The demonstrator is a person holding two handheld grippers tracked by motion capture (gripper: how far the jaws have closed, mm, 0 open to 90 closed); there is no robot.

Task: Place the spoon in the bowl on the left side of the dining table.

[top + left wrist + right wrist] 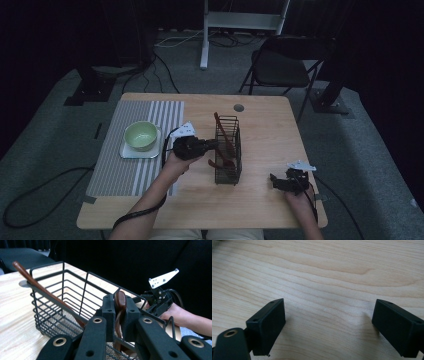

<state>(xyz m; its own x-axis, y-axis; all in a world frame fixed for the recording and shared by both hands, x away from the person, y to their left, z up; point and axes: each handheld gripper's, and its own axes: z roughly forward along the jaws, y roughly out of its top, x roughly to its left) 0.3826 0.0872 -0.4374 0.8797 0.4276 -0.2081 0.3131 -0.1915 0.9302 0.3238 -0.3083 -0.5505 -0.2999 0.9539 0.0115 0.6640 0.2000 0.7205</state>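
Note:
A black wire basket [227, 150] stands in the middle of the wooden table [260, 205]. One reddish-brown wooden utensil [220, 128] leans inside it, its handle sticking out over the far rim [27, 275]. My left gripper [214, 145] is at the basket's left side, shut on the end of a second brown wooden utensil [120, 302] that hangs down over the basket's near rim [75, 315]. My right gripper [274, 179] rests low near the table's front right, open, with bare wood between its fingers [268, 322].
A pale green bowl [140, 135] sits on a white square plate [128, 152] on a grey striped placemat [120, 175] at the left. Beyond the table stand a black folding chair [280, 65] and a white stand [205, 40]. Cables lie on the floor.

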